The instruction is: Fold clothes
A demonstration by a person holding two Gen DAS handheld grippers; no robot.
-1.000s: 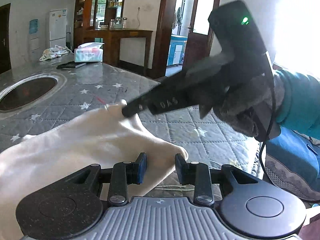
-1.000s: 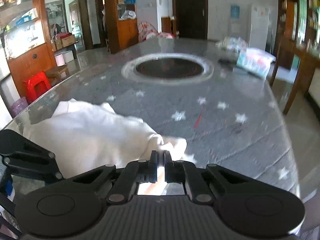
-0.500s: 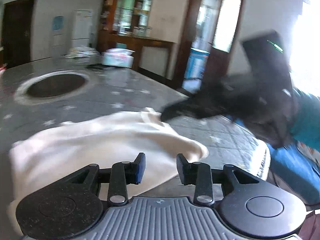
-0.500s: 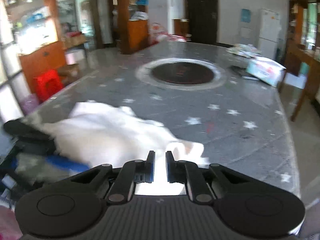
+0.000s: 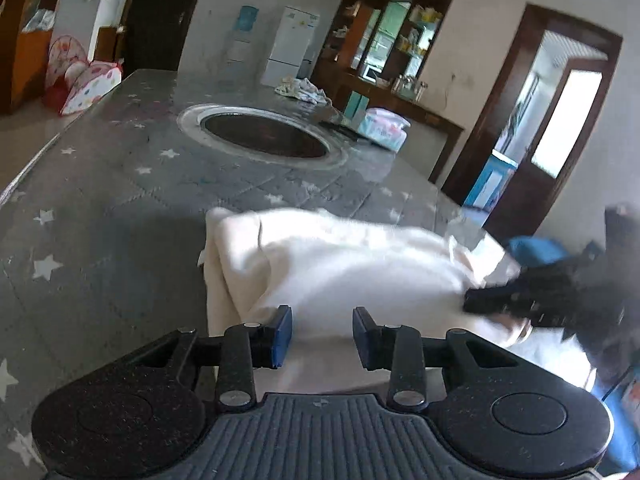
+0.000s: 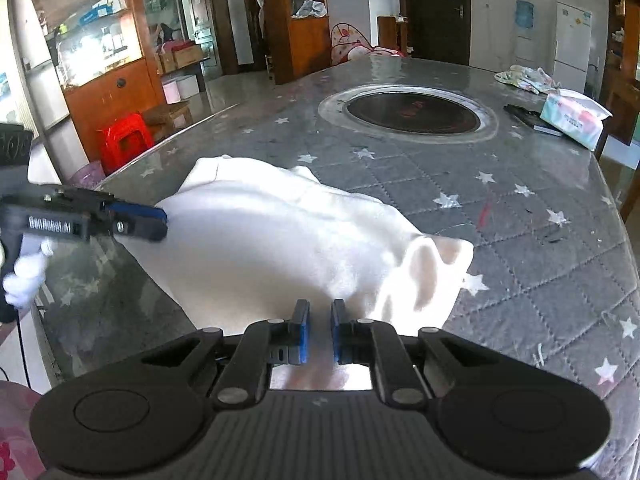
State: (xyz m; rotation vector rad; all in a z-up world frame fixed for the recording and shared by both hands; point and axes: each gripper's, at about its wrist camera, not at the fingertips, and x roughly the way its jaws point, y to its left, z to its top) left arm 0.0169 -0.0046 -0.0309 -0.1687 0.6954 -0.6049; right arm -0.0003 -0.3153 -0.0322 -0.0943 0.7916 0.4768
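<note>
- Cream-white garment (image 5: pixel 340 272) lies bunched on the near end of the table (image 5: pixel 120 200), close to its near edge. One folded corner sticks out towards the table's right side in the right wrist view.
- The table has a grey quilted cover with white stars under a glossy sheet.
- Left gripper (image 5: pixel 322 316): jaws clearly apart. The blue pads sit over the near edge of the garment and nothing is pinched between them.
- In the right wrist view the left gripper's tip is at the garment's left edge. I cannot tell whether it touches.
- A white-gloved hand (image 6: pixel 24 280) holds the left gripper's handle.
- Right gripper (image 6: pixel 320 312): a narrow gap shows between the pads, with bright cloth visible through it. The pads do not visibly press on anything.
- In the left wrist view the right gripper is blurred. Its dark tip is over the right end of the garment.
- Round dark inset (image 6: pixel 412 112) with a metal rim in the middle of the table, well apart from the garment.
- Tissue pack (image 6: pixel 572 120) on the far right of the table, with a crumpled patterned cloth (image 6: pixel 524 78) beyond it.
- Red stool (image 6: pixel 124 136) on the floor, left of the table.
</note>
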